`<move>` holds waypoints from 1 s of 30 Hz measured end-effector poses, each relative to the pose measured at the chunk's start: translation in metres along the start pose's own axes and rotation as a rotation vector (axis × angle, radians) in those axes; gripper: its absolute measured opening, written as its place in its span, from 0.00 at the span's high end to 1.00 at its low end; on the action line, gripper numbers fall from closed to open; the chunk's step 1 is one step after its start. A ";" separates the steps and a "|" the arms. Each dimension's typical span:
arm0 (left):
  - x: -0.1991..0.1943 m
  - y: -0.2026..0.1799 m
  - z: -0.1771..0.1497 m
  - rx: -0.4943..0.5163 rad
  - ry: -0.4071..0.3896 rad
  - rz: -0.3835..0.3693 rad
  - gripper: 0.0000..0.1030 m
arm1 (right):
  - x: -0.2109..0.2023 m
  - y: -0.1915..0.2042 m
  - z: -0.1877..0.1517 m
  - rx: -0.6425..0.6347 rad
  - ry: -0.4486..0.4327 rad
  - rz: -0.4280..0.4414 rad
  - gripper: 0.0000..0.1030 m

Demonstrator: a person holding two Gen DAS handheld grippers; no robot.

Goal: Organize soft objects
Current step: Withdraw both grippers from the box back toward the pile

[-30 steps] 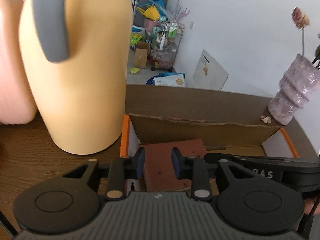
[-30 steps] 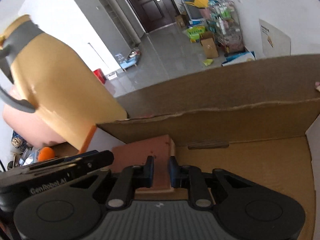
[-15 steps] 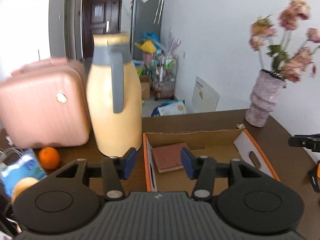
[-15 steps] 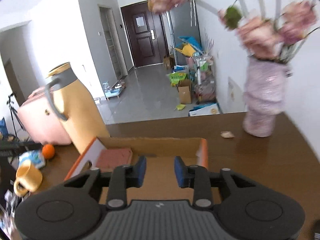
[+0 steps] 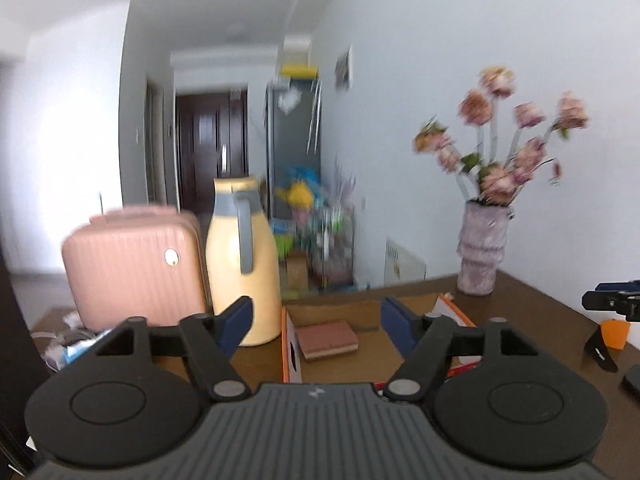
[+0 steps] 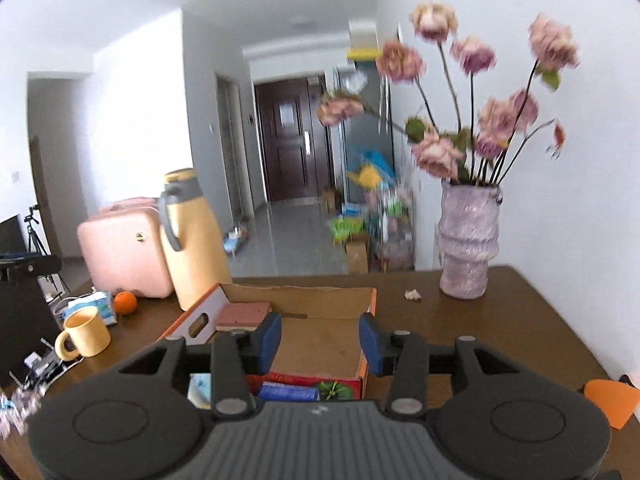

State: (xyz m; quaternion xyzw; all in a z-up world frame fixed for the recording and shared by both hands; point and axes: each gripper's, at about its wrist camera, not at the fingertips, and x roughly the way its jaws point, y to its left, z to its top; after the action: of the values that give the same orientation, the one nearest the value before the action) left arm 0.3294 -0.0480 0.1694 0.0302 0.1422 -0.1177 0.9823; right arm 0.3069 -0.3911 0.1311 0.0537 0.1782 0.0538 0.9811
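Both hands have pulled back and up, the left hand-held gripper (image 5: 316,318) and right hand-held gripper (image 6: 320,338) opening empty, jaws spread, leaving the sponge (image 5: 326,338) resting in the box's (image 6: 366,346) far corner, placed.

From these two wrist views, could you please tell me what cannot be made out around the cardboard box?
- Cardboard box, near end: in both views the gripper bodies cover it; only scraps of colourful packs show in the right wrist view.
- Reddish sponge: the right wrist view shows only its side, behind the box wall.
- Items by the yellow mug: cut off by the left edge, blurred.
- Rack clutter behind the table: too blurred in both views.
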 end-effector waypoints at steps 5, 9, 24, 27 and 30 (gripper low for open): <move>-0.066 -0.021 -0.062 0.008 -0.122 0.012 0.20 | -0.059 0.024 -0.068 -0.057 -0.118 0.003 0.50; -0.113 -0.038 -0.111 0.036 -0.173 0.034 0.12 | -0.102 0.044 -0.117 -0.080 -0.187 -0.001 0.44; -0.208 -0.046 -0.245 0.020 -0.012 0.068 0.11 | -0.186 0.104 -0.259 -0.139 -0.077 0.070 0.27; -0.211 -0.041 -0.241 0.000 -0.026 0.083 0.10 | -0.188 0.111 -0.255 -0.176 -0.095 0.071 0.25; -0.206 -0.038 -0.240 -0.024 -0.020 0.078 0.10 | -0.184 0.115 -0.254 -0.162 -0.100 0.074 0.25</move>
State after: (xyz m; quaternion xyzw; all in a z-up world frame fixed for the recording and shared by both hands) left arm 0.0629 -0.0169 -0.0027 0.0226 0.1326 -0.0777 0.9879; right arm 0.0352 -0.2783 -0.0271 -0.0165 0.1222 0.1014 0.9872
